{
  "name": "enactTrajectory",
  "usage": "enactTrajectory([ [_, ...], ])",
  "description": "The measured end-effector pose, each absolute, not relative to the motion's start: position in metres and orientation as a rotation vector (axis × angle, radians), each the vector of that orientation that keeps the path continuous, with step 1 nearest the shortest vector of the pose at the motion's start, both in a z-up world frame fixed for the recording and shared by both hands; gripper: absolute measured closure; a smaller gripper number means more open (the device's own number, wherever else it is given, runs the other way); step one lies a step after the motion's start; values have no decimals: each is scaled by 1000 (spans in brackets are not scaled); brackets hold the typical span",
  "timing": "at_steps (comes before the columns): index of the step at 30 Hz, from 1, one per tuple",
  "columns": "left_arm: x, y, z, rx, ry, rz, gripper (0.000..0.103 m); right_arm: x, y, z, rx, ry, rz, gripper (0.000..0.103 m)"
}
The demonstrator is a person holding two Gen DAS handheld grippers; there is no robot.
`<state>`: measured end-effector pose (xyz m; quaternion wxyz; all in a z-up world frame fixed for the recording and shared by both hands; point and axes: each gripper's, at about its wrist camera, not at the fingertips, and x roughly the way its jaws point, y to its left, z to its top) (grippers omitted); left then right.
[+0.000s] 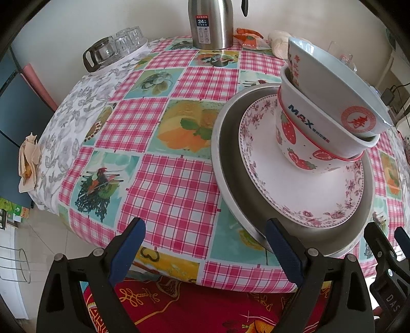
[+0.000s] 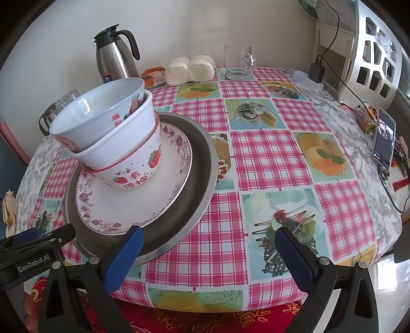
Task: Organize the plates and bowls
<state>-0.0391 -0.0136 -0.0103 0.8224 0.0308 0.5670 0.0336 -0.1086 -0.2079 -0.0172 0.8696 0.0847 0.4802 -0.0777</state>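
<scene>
A metal pan (image 1: pixel 230 158) (image 2: pixel 200 164) sits on the checked tablecloth near the table's front edge. In it lies a floral plate (image 1: pixel 276 184) (image 2: pixel 123 205). On the plate stand three nested bowls: a strawberry bowl (image 1: pixel 294 143) (image 2: pixel 138 166), a white bowl marked MAX (image 1: pixel 315 115) (image 2: pixel 120 143) and a tilted top bowl with red characters (image 1: pixel 333 84) (image 2: pixel 97 110). My left gripper (image 1: pixel 205 228) is open and empty, its right finger at the pan's front rim. My right gripper (image 2: pixel 208 237) is open and empty, its left finger over the pan's front rim.
At the back stand a steel thermos (image 1: pixel 210 23) (image 2: pixel 112 61), glass cups with a glass pot (image 1: pixel 112 46), a glass mug (image 2: pixel 237 61), bagged buns (image 2: pixel 189 69) and a snack packet (image 1: pixel 249 38). A phone (image 2: pixel 384 138) and charger cable lie at the right edge.
</scene>
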Motion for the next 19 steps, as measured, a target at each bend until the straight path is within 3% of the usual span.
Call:
enactTrajectory([
  [19,-39,-12,-8,64,1197,58,8,-107,-212,-20,185,1018,-179,0],
])
